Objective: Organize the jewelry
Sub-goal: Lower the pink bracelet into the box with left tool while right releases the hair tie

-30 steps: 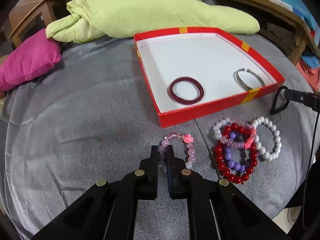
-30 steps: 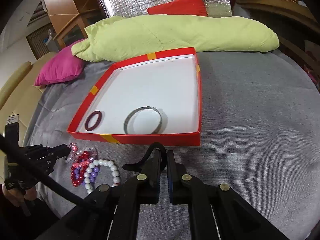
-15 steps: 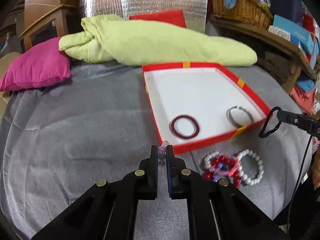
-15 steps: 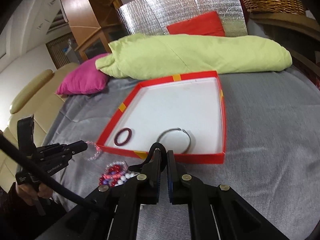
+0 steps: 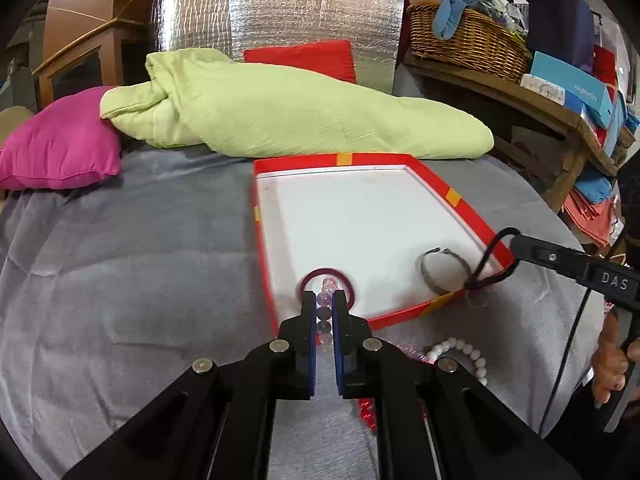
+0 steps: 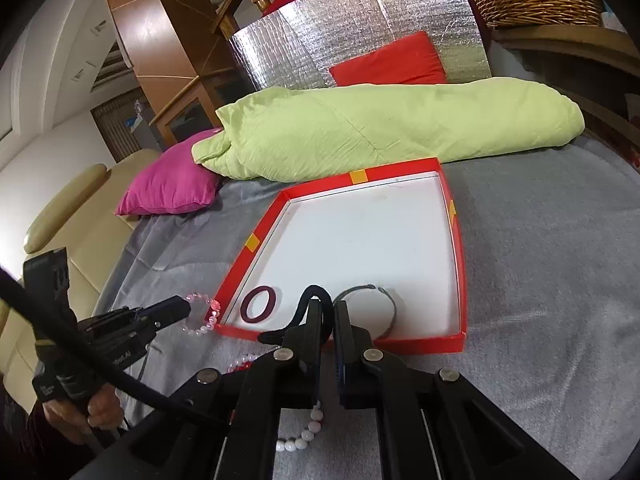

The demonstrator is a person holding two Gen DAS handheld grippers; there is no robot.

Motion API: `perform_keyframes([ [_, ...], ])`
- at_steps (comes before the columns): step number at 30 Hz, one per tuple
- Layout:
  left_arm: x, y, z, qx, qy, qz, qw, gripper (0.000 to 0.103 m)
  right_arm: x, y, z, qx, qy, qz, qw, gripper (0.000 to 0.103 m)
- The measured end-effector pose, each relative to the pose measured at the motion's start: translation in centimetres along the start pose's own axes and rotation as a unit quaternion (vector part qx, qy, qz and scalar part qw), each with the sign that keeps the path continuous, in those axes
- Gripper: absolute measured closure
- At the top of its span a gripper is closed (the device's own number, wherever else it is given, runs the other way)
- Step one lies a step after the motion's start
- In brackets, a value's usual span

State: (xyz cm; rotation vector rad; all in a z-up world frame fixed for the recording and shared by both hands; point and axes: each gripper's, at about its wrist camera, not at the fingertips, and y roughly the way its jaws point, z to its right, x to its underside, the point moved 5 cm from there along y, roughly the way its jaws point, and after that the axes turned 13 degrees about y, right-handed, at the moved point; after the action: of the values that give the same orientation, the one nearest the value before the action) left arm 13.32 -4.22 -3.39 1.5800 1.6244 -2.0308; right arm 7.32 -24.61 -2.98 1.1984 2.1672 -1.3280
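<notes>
My left gripper [image 5: 324, 297] is shut on a pink bead bracelet [image 5: 328, 282], held in the air over the near left corner of the red box [image 5: 460, 200]. The right wrist view shows that bracelet [image 6: 201, 317] dangling from the left gripper [image 6: 185, 307] just outside the box's rim [image 6: 458, 248]. My right gripper [image 6: 328, 305] is shut on a black band [image 6: 311, 293], which hangs as a loop [image 5: 485, 265] over the box's near right corner. Inside the box lie a maroon bangle [image 6: 259, 305] and a silver bangle [image 6: 374, 309].
A white bead bracelet [image 5: 456, 350] and red beads [image 5: 366, 410] lie on the grey cloth in front of the box. Behind the box lie a green quilt [image 5: 300, 112] and a pink cushion [image 5: 60, 148]. A wicker basket [image 5: 464, 40] stands on a wooden shelf at right.
Both grippers have risen off the grey cloth, the left lifting the pink bracelet and the right the black band. Both views have tilted up, and the held pieces now hang by the box's near edge.
</notes>
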Motion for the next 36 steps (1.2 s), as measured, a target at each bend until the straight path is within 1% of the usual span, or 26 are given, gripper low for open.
perform_keyframes([
  [8, -1.4, 2.2, 1.6, 0.018, 0.007, -0.007, 0.9998, 0.095, -2.2, 1.9, 0.3, 0.025, 0.014, 0.005, 1.000, 0.097],
  [13, -2.3, 3.4, 3.0, 0.036, 0.023, -0.005, 0.9991, 0.095, -3.8, 3.8, 1.4, 0.058, 0.029, -0.002, 0.998, 0.097],
  [19, -2.8, 4.9, 4.5, 0.055, 0.037, -0.013, 0.9977, 0.095, -5.8, 5.9, 3.0, 0.080, 0.051, -0.002, 0.996, 0.097],
  [25, -2.9, 6.1, 5.3, 0.066, 0.042, -0.028, 0.9966, 0.095, -6.6, 8.4, 4.1, 0.105, 0.053, -0.016, 0.993, 0.097],
  [30, -2.9, 6.5, 5.5, 0.072, 0.037, -0.037, 0.9960, 0.095, -6.7, 9.0, 3.9, 0.095, 0.061, -0.024, 0.993, 0.096],
  [36, -2.8, 6.4, 4.8, 0.066, 0.029, -0.040, 0.9966, 0.093, -6.6, 8.2, 3.8, 0.094, 0.068, -0.021, 0.993, 0.096],
])
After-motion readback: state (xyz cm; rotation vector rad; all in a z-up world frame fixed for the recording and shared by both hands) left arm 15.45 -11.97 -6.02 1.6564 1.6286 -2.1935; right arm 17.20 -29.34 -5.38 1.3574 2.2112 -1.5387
